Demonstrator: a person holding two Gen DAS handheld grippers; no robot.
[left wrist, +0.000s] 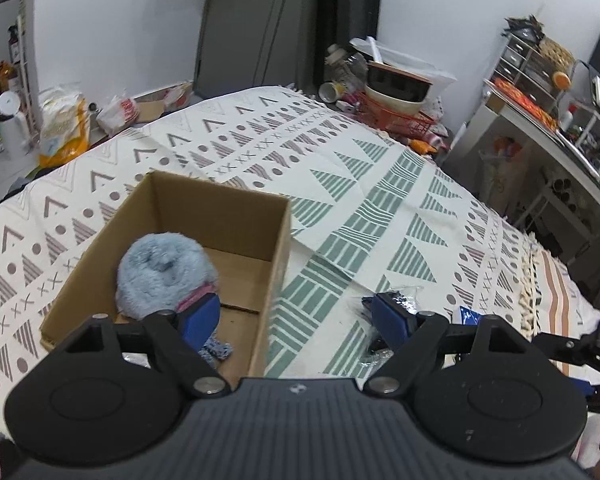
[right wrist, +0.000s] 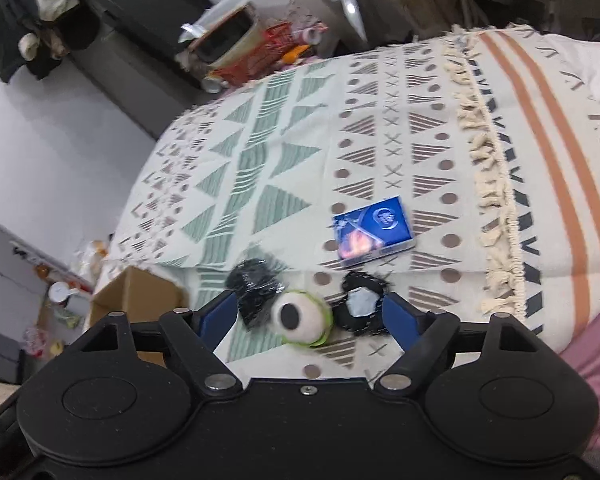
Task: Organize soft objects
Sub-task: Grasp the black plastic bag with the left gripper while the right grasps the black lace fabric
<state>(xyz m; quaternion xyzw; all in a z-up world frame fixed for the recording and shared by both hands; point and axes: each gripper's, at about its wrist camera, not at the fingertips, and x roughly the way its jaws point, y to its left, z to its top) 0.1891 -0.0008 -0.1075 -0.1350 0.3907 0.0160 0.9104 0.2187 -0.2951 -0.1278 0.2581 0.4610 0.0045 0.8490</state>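
Low in the frame, I am hovering my wide-spread right gripper (right wrist: 308,316) over the eyeball plush (right wrist: 302,320); closing comes next, while my wide left gripper (left wrist: 296,316) is waiting beside the cardboard box (left wrist: 228,208).

No words, brands or numbers can be read in either view. The blue packet (right wrist: 374,233) on the bedspread (right wrist: 380,128) carries printed pictures, but they are blurred. The bags (left wrist: 66,126) on the floor show printing too small to make out.

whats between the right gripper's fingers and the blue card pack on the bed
In the right wrist view, a black-and-pale fuzzy item lies between the right hand-held gripper and the blue card pack.
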